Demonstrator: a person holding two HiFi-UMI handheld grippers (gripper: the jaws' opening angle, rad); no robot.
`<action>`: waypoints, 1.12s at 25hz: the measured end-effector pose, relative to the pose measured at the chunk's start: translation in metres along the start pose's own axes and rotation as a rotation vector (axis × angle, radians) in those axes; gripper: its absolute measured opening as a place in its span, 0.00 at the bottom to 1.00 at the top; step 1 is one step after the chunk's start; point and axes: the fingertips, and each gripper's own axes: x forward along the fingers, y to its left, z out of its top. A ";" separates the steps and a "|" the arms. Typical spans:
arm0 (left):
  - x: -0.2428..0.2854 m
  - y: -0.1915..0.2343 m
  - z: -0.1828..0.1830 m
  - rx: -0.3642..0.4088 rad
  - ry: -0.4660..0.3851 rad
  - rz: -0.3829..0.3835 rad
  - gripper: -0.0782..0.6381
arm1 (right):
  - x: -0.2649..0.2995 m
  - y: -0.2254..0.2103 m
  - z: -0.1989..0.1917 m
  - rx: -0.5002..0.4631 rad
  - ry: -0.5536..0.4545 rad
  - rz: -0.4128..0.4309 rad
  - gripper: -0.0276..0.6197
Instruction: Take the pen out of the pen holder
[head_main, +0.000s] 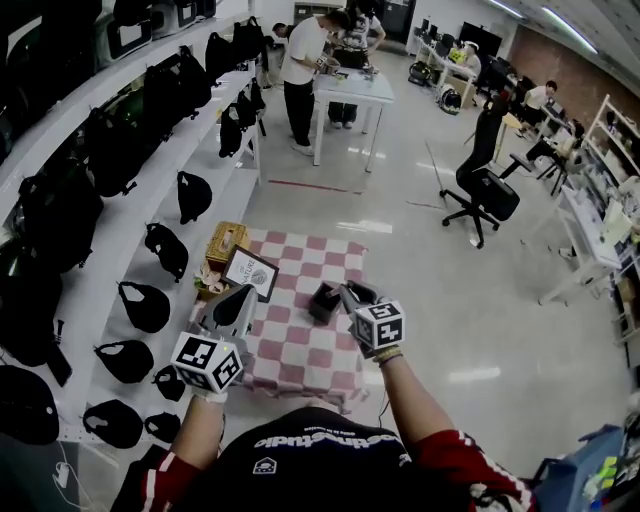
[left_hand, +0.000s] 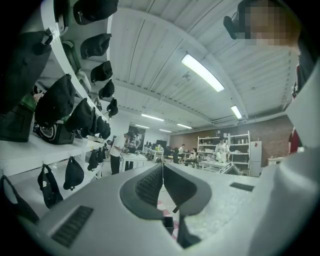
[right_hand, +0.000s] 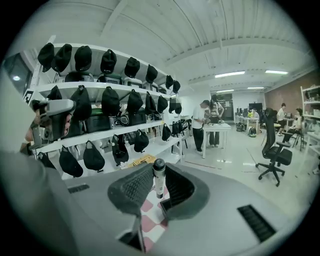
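- The right gripper (right_hand: 159, 170), a grey two-jaw tong with ribbed dark pads, is clamped on the pen (right_hand: 158, 181), a slim white barrel with a rounded dark cap.
- The pen stands upright between the two pads. Its cap rises a little above the jaw tips, and its lower end shows free against the cloth below.
- The left gripper (left_hand: 162, 167), of the same grey build, has its jaws brought together at the tips, and nothing is between them. It points level, out into the room.
- Each gripper carries a white cube with black square markers, and a hand in a white glove (head_main: 205, 392) holds the left one.
- The small black box-shaped pen holder (head_main: 322, 301) stands on the table, just beside and below the right gripper's jaws when seen from the head view.
- The table is covered with a pink and white chequered cloth (head_main: 300, 350).
- At the far left corner of the cloth stands a white card in a dark frame (head_main: 250, 272), and behind it a yellowish patterned box (head_main: 226, 243).
- Along the left wall run long white shelves (head_main: 120, 245) with many black bags and caps.
- Further off, a person in a white shirt (head_main: 300, 70) stands at a white table (head_main: 352, 92), and a black office chair (head_main: 485, 185) stands on the shiny floor.
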 end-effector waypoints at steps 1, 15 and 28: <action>-0.002 0.000 0.001 0.002 -0.001 -0.006 0.12 | -0.006 0.004 0.004 0.001 -0.010 -0.002 0.16; -0.030 -0.007 0.002 0.002 -0.004 -0.086 0.12 | -0.083 0.062 0.030 -0.003 -0.103 -0.074 0.16; -0.073 -0.029 0.001 -0.016 -0.007 -0.148 0.12 | -0.148 0.106 0.040 0.016 -0.195 -0.129 0.16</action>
